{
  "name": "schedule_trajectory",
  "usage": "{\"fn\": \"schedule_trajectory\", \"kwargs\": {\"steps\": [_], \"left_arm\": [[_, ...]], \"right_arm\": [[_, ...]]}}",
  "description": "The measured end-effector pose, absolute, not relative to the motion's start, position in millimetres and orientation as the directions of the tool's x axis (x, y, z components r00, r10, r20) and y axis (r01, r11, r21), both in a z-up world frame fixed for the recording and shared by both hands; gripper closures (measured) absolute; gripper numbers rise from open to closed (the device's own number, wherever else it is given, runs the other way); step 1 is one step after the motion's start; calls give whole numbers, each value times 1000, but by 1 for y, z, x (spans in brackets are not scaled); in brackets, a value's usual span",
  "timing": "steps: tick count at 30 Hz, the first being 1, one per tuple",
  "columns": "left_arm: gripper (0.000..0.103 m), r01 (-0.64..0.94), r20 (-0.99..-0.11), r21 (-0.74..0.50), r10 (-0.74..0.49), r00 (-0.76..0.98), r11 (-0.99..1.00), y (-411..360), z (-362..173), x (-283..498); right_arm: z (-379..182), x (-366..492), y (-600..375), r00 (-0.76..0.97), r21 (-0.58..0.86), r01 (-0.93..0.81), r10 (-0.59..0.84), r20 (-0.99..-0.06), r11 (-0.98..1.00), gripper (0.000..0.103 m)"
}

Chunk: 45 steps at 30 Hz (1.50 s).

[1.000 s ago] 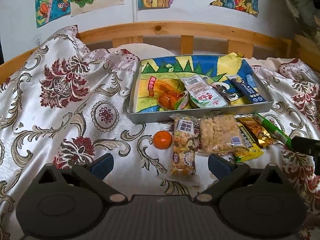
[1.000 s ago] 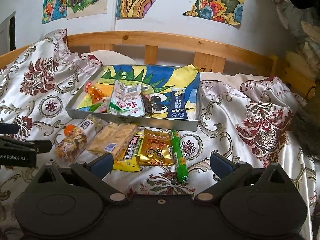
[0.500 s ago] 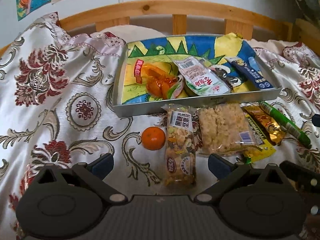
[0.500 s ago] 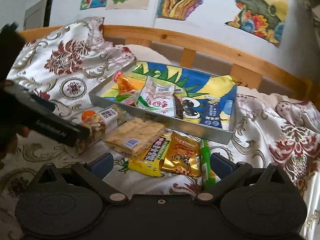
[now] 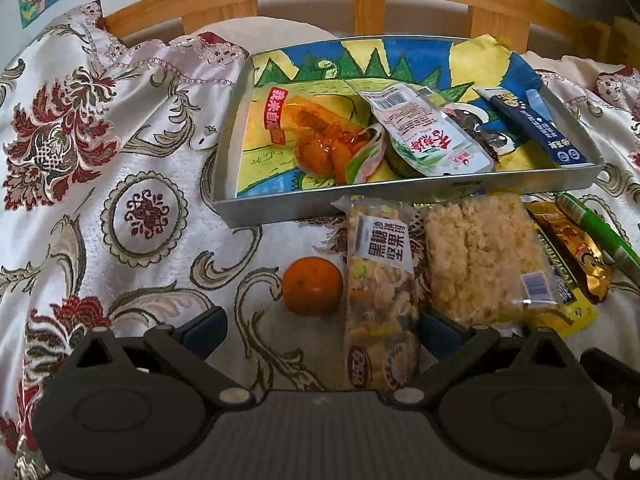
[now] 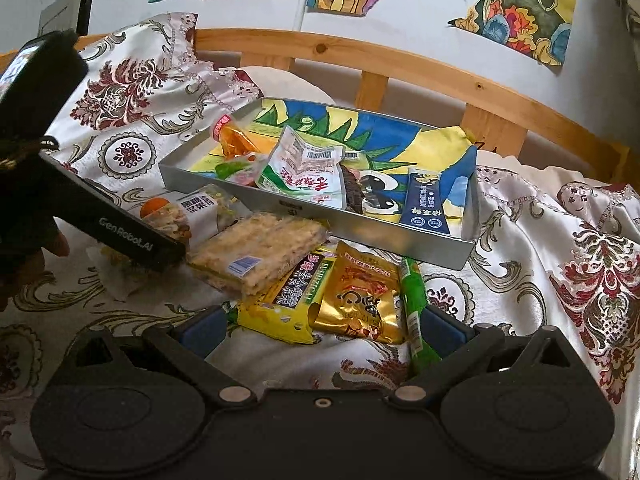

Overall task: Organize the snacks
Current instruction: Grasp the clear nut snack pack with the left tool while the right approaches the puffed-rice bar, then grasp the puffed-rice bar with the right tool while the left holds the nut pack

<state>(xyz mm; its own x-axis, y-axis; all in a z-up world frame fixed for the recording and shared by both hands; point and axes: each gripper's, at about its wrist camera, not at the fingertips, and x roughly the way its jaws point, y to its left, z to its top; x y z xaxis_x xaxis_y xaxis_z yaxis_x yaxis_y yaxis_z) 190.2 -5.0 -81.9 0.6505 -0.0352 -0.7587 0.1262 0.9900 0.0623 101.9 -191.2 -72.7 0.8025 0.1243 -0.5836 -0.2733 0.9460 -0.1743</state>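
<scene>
A metal tray [image 5: 280,208] lined with a colourful drawing holds an orange jelly pack [image 5: 320,136], a white-green pouch [image 5: 424,132] and a blue stick pack [image 5: 536,128]. In front of it on the bedspread lie a mandarin [image 5: 312,286], a nut bar [image 5: 380,300], a rice crisp bar [image 5: 480,264], a yellow packet [image 6: 288,300], a gold packet [image 6: 360,296] and a green stick [image 6: 414,304]. My left gripper [image 5: 320,332] is open, its fingers either side of the nut bar's near end, with the mandarin just ahead. My right gripper [image 6: 322,330] is open around the near ends of the yellow, gold and green packs.
A flowered satin bedspread [image 5: 120,160] covers the bed, with a wooden headboard rail [image 6: 400,56] and drawings on the wall behind. In the right wrist view the left tool's black housing [image 6: 120,232] and a hand [image 6: 24,264] cross the left side above the nut bar.
Both grippers have moved forward and lower toward the loose snacks. The left now straddles the nut bar; the right has swung in over the yellow, gold and green packs. Jaws stayed open.
</scene>
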Motion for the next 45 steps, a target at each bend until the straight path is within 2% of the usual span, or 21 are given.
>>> {"fn": "schedule_trajectory", "kwargs": {"steps": [2, 5, 8, 11, 13, 14, 20, 29, 35, 41, 45], "left_arm": [[2, 138, -765, 62, -42, 643, 989, -5, -82, 193], [9, 144, -779, 16, -78, 622, 989, 0, -81, 193], [20, 134, -783, -43, -117, 611, 990, 6, -80, 190], [38, 171, -779, -67, -159, 607, 983, 8, -77, 187], [58, 204, -779, -86, -194, 596, 975, 9, -75, 185], [60, 216, -781, -89, -203, 591, 972, 10, -74, 183], [60, 233, -777, -136, -249, 578, 963, 31, -72, 176], [61, 181, -786, -159, -235, 571, 971, 62, -69, 179], [61, 164, -790, -174, -237, 566, 971, 69, -70, 180], [61, 154, -790, -189, -243, 563, 970, 69, -70, 177], [61, 152, -792, -199, -251, 557, 968, 67, -70, 171]], "right_arm": [[-73, 104, -189, 803, -181, -275, 122, -583, 944, 1], [-73, 106, -184, 804, -184, -279, 124, -582, 943, 1], [-72, 109, -177, 807, -196, -283, 122, -578, 939, 1], [-72, 113, -171, 807, -203, -284, 119, -579, 937, 1], [-71, 116, -167, 805, -201, -278, 114, -582, 939, 1], [-71, 118, -165, 803, -196, -275, 112, -585, 941, 1], [-72, 129, -151, 796, -165, -251, 107, -596, 954, 1], [-84, 146, -121, 776, -162, -267, 113, -621, 950, 1], [-93, 173, -107, 749, -156, -224, 67, -659, 962, 1], [-93, 168, -108, 748, -148, -237, 83, -658, 960, 20], [-90, 154, -110, 737, -143, -284, 120, -666, 948, 22]]}}
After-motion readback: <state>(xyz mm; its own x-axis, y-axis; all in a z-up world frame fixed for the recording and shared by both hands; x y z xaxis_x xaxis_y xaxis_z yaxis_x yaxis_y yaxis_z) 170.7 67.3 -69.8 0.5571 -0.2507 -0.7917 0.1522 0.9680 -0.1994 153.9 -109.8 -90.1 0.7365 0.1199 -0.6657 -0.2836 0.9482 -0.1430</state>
